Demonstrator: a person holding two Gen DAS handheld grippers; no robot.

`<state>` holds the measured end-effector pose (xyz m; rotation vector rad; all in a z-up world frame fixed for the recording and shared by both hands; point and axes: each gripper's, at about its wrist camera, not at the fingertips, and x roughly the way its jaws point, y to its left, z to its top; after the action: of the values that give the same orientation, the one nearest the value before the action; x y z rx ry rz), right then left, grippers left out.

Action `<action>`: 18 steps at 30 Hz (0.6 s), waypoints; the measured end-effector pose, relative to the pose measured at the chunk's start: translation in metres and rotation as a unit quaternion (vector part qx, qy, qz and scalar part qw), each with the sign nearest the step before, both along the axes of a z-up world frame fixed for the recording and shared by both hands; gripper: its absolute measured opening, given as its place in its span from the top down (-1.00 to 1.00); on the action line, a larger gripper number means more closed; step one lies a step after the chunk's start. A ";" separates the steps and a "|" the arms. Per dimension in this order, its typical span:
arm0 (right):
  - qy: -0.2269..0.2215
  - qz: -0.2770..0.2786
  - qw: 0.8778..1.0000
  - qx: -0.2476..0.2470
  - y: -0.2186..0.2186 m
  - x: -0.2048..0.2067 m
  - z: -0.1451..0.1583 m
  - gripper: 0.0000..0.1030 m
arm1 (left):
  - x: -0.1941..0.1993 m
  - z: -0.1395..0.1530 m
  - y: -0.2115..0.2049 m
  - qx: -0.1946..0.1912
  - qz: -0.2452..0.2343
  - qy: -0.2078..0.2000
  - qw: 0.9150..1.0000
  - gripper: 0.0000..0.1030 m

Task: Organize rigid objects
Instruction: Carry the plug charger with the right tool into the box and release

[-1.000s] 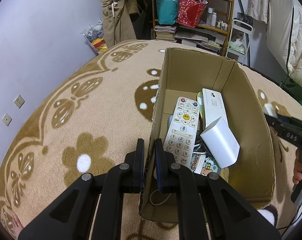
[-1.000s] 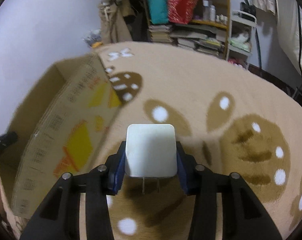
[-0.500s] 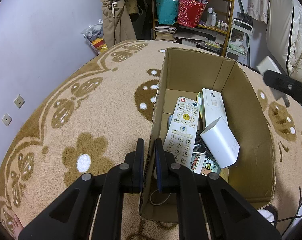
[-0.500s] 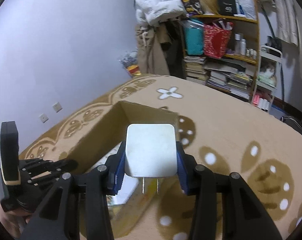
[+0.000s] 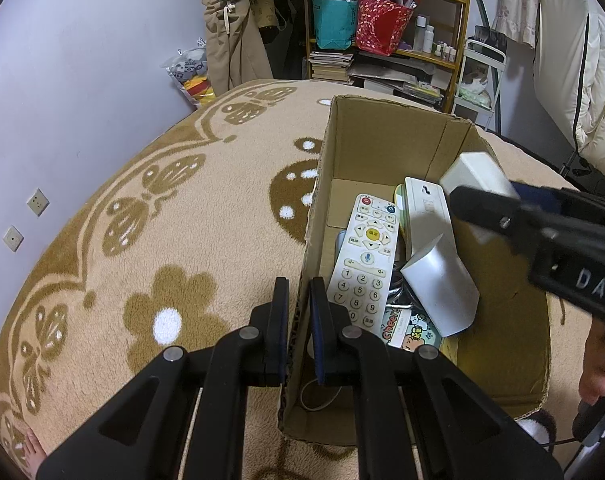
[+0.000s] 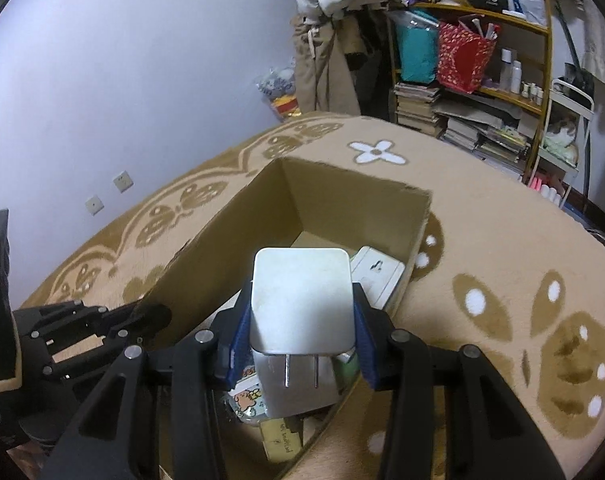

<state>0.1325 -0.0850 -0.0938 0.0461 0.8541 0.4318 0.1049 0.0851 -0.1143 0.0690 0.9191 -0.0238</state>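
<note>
White charger (image 6: 300, 300): pinched by right gripper (image 6: 300, 334), prongs down, above box interior.
Left gripper (image 5: 298, 312): clamps near wall of cardboard box (image 5: 386, 148), steadying it.
Release advice: lower beyond grey wedge (image 5: 440, 288), beside remote (image 5: 364, 256), then let go.

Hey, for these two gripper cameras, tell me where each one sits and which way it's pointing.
Left wrist: rides the left gripper, looking down over the cardboard box; its fingers clamp the box's wall, and the right gripper enters from the right.
Right wrist: rides the right gripper, facing the box from the other side; its fingers grip a white charger.
Shared: box, charger, bookshelf.
</note>
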 end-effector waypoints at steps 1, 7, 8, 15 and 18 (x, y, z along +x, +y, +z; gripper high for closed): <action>0.004 -0.001 1.000 -0.001 0.001 0.001 -0.001 0.07 | 0.000 0.000 0.000 -0.001 0.000 0.000 1.000 0.82; 0.025 -0.016 1.000 -0.001 0.007 0.014 -0.004 0.06 | 0.000 0.000 -0.002 -0.003 0.000 0.001 1.000 0.82; 0.030 -0.018 0.999 0.004 0.006 0.015 -0.005 0.06 | 0.000 0.000 -0.002 -0.003 0.000 0.001 1.000 0.82; 0.039 -0.031 0.999 0.008 -0.003 0.012 0.000 0.06 | 0.000 0.000 -0.004 0.001 0.000 0.002 1.000 0.82; 0.042 -0.040 0.998 0.013 -0.009 0.006 0.006 0.05 | 0.000 0.000 -0.006 0.006 0.000 0.003 1.000 0.82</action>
<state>0.1383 -0.0941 -0.0876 0.1231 0.9264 0.3690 0.1053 0.0794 -0.1140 0.0800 0.9246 -0.0188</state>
